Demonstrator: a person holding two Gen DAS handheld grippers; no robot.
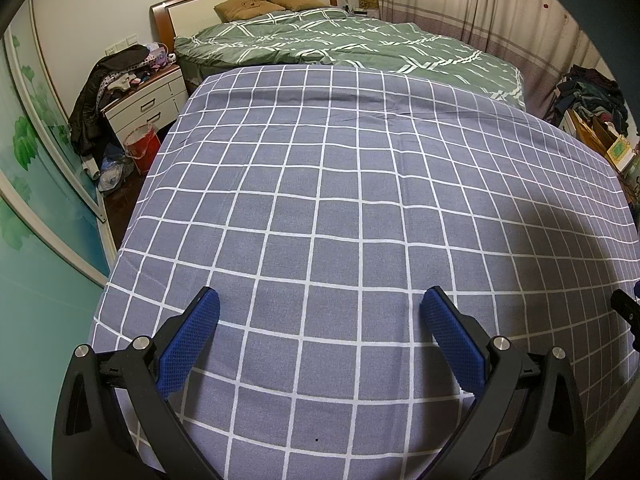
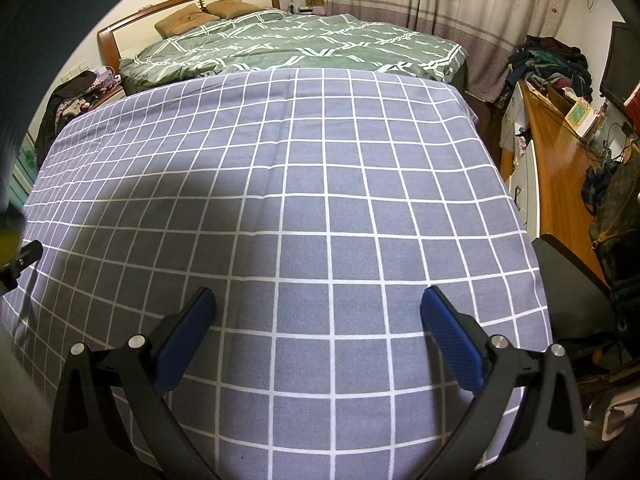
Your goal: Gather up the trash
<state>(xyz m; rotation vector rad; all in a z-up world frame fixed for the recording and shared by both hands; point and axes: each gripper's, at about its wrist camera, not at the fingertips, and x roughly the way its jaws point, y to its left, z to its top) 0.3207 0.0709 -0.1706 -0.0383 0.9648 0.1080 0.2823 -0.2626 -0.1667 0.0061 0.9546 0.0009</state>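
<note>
Nearest the lens in each wrist view is a black two-finger claw with blue textured pads. The left claw hangs released, fingers spread wide with nothing between them, and the right claw is likewise released and empty. Both hover over the grey-blue cloth with a white grid pattern that covers a broad flat surface in front of the bed.

No trash shows anywhere on that gridded cloth; apart from a tiny dark speck near the bottom edge of the left view, it lies bare and smooth. Beyond it sits the bed with the green quilt patterned in white lines and two brown pillows against the wooden headboard.

The likeliest place for trash is the floor on the left side: a red bin lined with a clear plastic bag stands beside the white bedside cabinet with drawers, and crumpled pale wrappings or bags lie on the floor just beside it. Whether those are trash cannot be told.

Judging by the empty claws and the untouched-looking clutter, the collecting appears not to have begun; finding, picking up and binning are all left.
</note>
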